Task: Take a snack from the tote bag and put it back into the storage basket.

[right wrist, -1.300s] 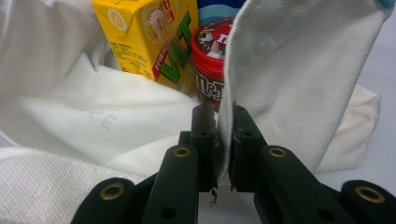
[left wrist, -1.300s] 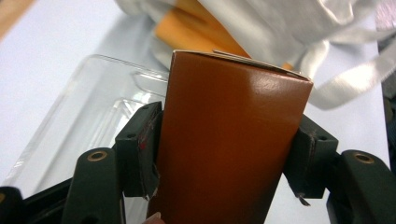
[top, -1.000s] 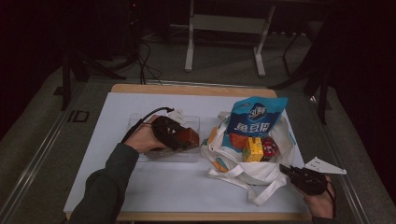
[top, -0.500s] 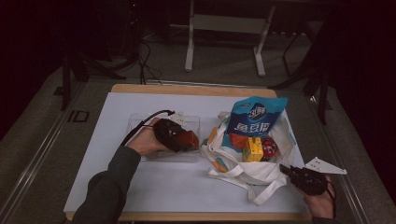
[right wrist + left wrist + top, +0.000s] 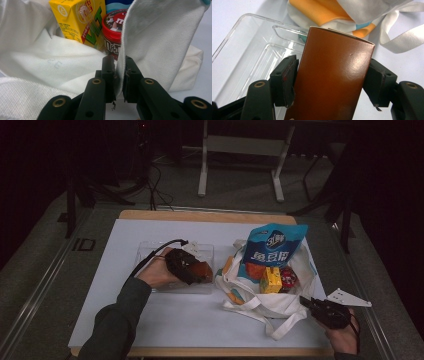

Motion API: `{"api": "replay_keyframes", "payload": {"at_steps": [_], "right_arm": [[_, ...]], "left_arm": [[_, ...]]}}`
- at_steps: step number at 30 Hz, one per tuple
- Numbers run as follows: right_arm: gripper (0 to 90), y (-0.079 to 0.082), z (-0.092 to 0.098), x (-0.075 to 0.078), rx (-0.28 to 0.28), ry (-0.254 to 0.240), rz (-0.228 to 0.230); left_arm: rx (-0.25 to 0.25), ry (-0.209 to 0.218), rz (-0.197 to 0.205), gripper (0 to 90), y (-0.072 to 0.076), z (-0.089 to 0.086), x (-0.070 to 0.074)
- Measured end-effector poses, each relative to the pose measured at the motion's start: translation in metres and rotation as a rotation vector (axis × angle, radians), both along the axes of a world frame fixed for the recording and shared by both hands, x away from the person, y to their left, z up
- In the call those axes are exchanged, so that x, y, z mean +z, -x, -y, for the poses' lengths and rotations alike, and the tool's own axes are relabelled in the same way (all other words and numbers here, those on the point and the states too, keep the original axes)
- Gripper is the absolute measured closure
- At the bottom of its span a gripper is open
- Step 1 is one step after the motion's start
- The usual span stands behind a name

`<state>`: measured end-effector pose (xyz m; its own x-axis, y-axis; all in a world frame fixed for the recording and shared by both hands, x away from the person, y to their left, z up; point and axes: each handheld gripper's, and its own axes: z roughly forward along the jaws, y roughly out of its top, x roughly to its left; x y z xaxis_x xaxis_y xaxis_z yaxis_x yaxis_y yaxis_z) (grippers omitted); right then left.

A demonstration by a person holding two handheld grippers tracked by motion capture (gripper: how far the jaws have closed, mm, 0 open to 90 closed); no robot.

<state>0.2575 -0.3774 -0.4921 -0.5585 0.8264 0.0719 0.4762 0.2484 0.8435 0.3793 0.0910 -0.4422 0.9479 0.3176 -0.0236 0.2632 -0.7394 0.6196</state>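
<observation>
**Brown carton held above a clear tray**

Glossy brown, the carton sits between the left gripper's jaws, which stand wide and press both its sides, above the clear plastic tray beside the white tote bag. To place it well, lower it flat inside the tray walls before letting go. The right gripper has its jaws nearly closed, pinching the bag's rim to hold the mouth open.
</observation>
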Motion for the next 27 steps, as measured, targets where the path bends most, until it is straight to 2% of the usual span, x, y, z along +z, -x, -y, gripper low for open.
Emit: {"api": "replay_keyframes", "payload": {"at_steps": [7,9,16,19,27], "right_arm": [[81.7,0.0,0.0,0.0,0.001,0.002,0.0],[81.7,0.0,0.0,0.0,0.001,0.003,0.0],[81.4,0.0,0.0,0.0,0.0,0.005,0.001],[81.2,0.0,0.0,0.0,0.0,0.002,0.0],[81.1,0.0,0.0,0.0,0.001,0.001,0.0]], "left_arm": [[-0.005,-0.006,0.006,32.5,0.002,0.003,0.001],[-0.004,0.006,0.01,32.7,0.003,0.004,0.002],[0.004,0.046,0.078,33.2,0.009,0.008,0.014],[0.016,0.074,0.097,33.6,0.011,0.007,0.017],[0.054,0.111,0.133,34.0,0.011,0.007,0.022]]}}
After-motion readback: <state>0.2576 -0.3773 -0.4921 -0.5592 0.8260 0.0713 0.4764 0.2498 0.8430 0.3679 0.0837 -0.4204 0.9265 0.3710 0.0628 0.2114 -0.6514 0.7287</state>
